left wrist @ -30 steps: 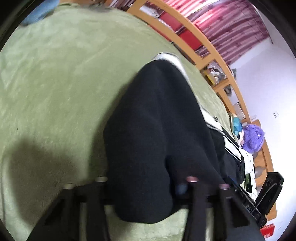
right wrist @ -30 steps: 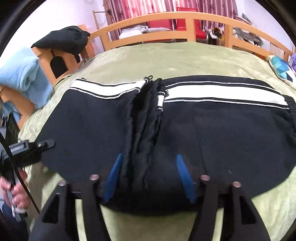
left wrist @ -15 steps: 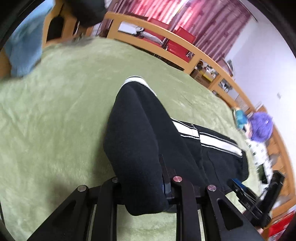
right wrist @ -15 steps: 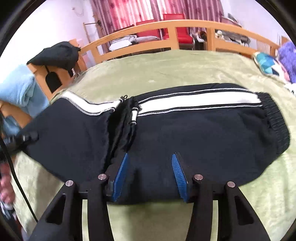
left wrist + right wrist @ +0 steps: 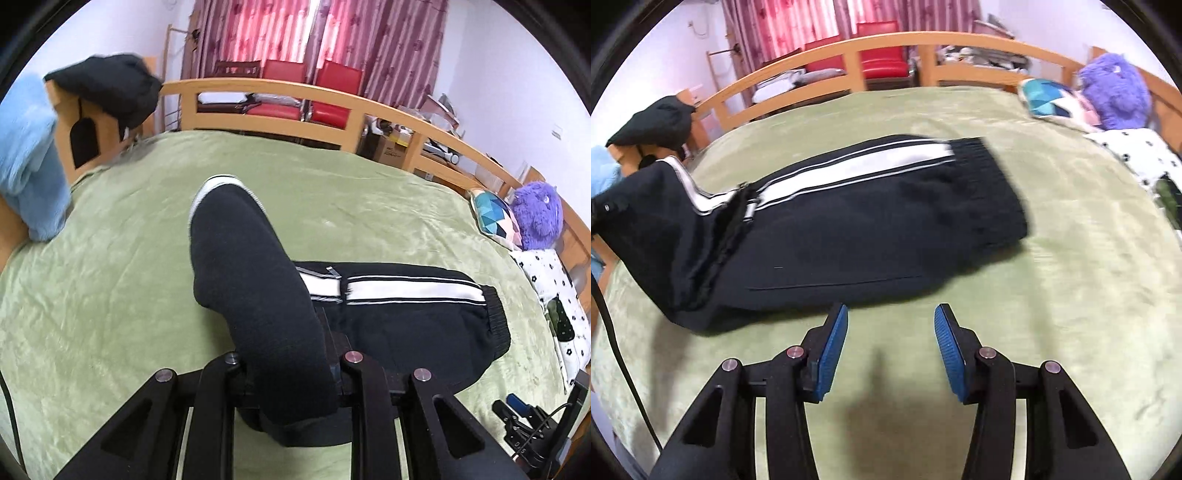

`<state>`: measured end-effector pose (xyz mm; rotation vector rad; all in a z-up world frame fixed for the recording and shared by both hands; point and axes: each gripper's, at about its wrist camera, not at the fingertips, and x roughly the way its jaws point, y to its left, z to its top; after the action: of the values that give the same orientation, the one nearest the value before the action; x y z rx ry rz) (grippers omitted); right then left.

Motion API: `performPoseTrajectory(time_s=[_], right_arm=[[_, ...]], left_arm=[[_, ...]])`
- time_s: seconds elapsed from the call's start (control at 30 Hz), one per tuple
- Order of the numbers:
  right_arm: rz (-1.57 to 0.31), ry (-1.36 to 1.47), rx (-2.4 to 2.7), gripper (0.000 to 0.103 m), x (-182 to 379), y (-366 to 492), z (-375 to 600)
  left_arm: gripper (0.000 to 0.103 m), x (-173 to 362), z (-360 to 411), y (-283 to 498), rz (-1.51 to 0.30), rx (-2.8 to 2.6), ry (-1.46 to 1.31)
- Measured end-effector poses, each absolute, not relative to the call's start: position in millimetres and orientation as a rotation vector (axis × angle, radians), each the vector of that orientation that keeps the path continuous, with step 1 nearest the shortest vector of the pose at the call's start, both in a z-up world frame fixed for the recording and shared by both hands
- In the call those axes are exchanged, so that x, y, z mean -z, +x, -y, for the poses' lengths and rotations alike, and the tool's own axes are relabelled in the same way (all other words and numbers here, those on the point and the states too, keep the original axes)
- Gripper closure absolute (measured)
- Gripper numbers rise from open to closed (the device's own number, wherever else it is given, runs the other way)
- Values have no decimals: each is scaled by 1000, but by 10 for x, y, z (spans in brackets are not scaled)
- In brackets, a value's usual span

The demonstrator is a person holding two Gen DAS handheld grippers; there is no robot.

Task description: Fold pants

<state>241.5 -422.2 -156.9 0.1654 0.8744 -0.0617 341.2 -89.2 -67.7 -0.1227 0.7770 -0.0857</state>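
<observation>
Black pants point(image 5: 406, 317) with a white side stripe lie across the green bedspread point(image 5: 110, 295). My left gripper point(image 5: 291, 354) is shut on one end of them, and that end point(image 5: 251, 280) rises off the bed as a thick fold that hides the fingertips. In the right wrist view the pants point(image 5: 871, 229) stretch from the lifted left end to the ribbed waistband point(image 5: 993, 177) on the right. My right gripper point(image 5: 891, 332) stands open just short of the pants' near edge, over bare bedspread. Its blue pads point(image 5: 831, 350) hold nothing.
A light blue blanket point(image 5: 26, 158) and a black garment point(image 5: 107, 88) on a cardboard box sit at the far left. A wooden bed rail point(image 5: 295, 107) runs along the back. A purple plush point(image 5: 539, 218), a patterned cushion point(image 5: 495, 218) and a spotted pillow point(image 5: 554, 288) lie at the right.
My left gripper has risen, lifting the pants' end off the bed. My right gripper has let go of the bunched middle and drawn back off the pants, towards the waistband end.
</observation>
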Motion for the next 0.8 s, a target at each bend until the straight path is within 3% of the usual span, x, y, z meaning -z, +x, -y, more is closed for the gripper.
performPoseTrajectory(time_s=[0.53,0.7,0.8], right_arm=[[-845,214,193,55,1656,2188,5296],[-848,218,256,55,1673,2009,5629],[-867,247,309,55,1728,1850,5845]], left_arm=[[84,160,2756,3535,-671,261,25],[84,390,3589,3602,-706,382,38],[84,857,4098,3762,-784,416,19]])
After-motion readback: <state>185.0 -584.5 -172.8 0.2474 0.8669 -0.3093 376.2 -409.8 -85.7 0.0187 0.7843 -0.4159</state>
